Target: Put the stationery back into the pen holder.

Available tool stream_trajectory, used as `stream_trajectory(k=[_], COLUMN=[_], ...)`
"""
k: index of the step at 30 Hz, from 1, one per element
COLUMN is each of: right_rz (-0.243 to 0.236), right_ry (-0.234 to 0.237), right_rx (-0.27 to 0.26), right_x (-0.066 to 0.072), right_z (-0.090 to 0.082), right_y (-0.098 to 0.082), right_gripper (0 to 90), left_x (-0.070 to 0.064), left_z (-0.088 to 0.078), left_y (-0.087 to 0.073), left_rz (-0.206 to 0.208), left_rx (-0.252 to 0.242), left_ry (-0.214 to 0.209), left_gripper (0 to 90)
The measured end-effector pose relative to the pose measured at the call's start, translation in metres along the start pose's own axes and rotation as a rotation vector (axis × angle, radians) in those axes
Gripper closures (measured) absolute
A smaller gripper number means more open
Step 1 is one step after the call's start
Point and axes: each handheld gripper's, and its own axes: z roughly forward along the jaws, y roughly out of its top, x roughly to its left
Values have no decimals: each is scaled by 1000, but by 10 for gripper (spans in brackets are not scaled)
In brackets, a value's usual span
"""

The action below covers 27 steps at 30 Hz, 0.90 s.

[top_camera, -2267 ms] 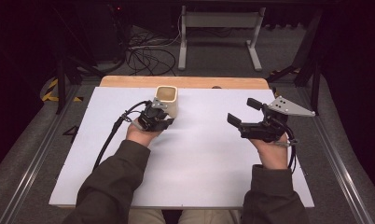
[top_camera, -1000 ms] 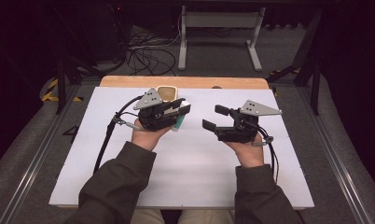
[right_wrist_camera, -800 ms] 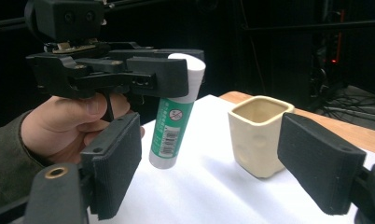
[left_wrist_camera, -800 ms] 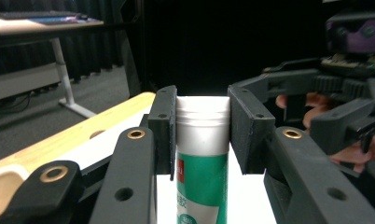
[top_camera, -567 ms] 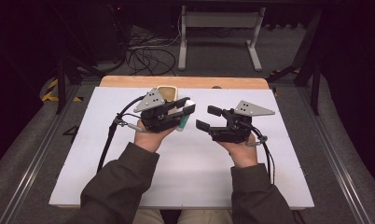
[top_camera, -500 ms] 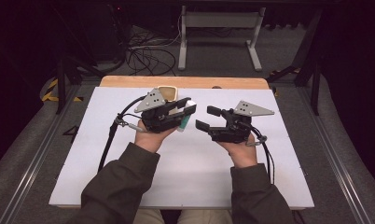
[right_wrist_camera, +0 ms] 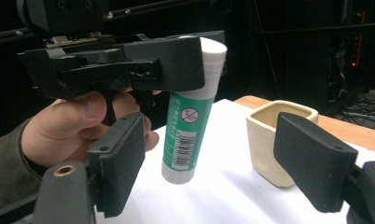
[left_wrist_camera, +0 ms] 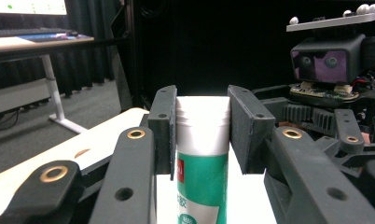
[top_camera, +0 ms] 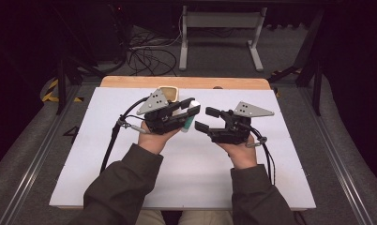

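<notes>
My left gripper (top_camera: 191, 107) is shut on the white cap of a green-and-white glue stick (top_camera: 188, 123), held above the white table (top_camera: 186, 183). In the left gripper view its pads clamp the cap of the stick (left_wrist_camera: 202, 177) from both sides. My right gripper (top_camera: 205, 118) faces it from the right, open, and its jaws have just been closing a little. In the right gripper view the stick (right_wrist_camera: 185, 135) hangs just ahead of the gap between the jaws, untouched by either pad. A cream square cup (top_camera: 168, 90) stands on the table behind the left gripper.
The cup (right_wrist_camera: 274, 140) sits right of the stick in the right gripper view, near the table's wooden far edge (top_camera: 224, 82). Cables trail from both grippers over the table. Dark floor, metal rails and a desk frame surround the table.
The left gripper has risen from the cup with the glue stick and turned to the right. The right gripper has come left toward the stick, and its jaws have narrowed slightly.
</notes>
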Motion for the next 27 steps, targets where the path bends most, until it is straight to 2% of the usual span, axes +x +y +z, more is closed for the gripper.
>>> stream_trajectory(k=[7,14,21,22,23,27], right_rz=[4,15,42,64,64,71], right_ry=[44,69,105,111,111,121], right_rx=[-8,-14,-12,-14,-14,-28], right_x=[2,3,5,5,5,5], right_z=[5,7,14,15,15,15], right_y=[-2,-3,-6,-7,-7,-8], right_gripper=[280,316,412,456,456,560], left_x=[-3,-5,-10,-11,-11,-11], left_z=[1,2,2,1,1,-1], left_y=[1,2,4,5,5,7], left_rz=[6,10,11,11,14,10], left_rx=[-19,-35,-76,-83,-88,-104], left_ry=[-7,-15,-36,-38,-37,-38], left_gripper=[654,654,654,654,654,654])
